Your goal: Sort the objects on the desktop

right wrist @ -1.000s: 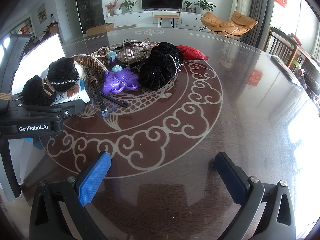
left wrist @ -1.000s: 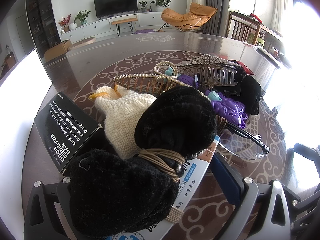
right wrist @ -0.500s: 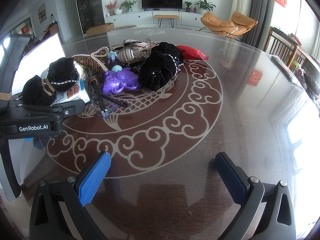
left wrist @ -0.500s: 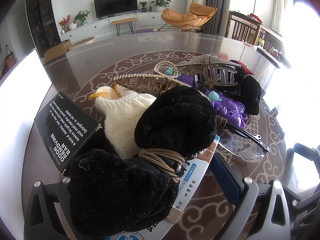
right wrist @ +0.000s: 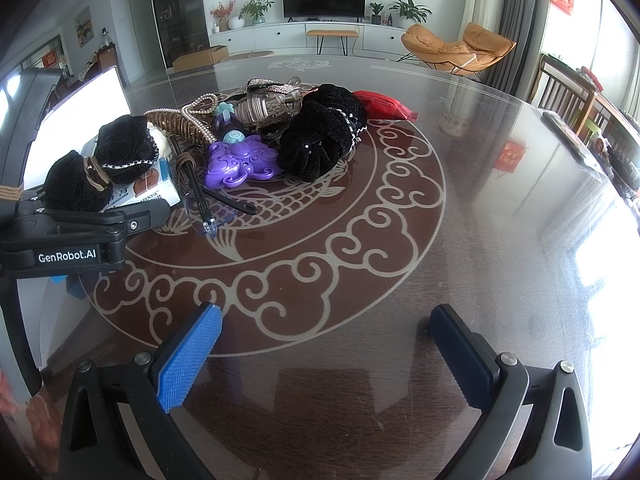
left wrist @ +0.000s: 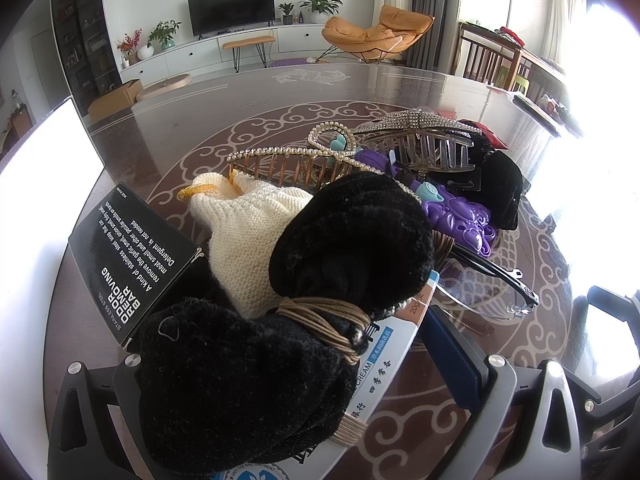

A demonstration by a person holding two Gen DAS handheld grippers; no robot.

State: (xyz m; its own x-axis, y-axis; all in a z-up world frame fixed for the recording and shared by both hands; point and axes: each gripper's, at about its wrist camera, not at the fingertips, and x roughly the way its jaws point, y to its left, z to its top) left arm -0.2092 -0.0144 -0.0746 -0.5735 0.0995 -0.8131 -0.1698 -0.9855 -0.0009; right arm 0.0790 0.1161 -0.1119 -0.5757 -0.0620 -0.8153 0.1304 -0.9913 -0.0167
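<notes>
- The surface (right wrist: 460, 184), a dark glossy round top with a pale scroll-and-fish pattern, carried a cluster of things at its far left, while its right side lay bare.
- The right gripper (right wrist: 326, 344) hovered over the near part of the surface, its blue-padded jaws wide apart with nothing between them.
- The left gripper (left wrist: 280, 384) stood at the near left end of the cluster; its jaws were spread around a black velvet bow (left wrist: 256, 344) bound with tan cord, but whether they pressed on it could not be told.
- That bow lay on a white and blue carton (left wrist: 384, 364), with a cream knitted piece (left wrist: 248, 232) just behind it.
- A black box (left wrist: 132, 264) with white lettering lay left of the bow.
- A black velvet scrunchie (right wrist: 320, 136) sat at the right of the cluster, touching a red pouch (right wrist: 384, 105) beyond it.
- A purple flower-shaped clip (right wrist: 240, 162) lay left of the scrunchie.
- A clear rhinestone claw clip (left wrist: 420, 140) and a pearl-edged comb clip (left wrist: 288, 160) sat at the far side.
- Black-armed glasses (right wrist: 204, 204) lay nearest, by the carton.
</notes>
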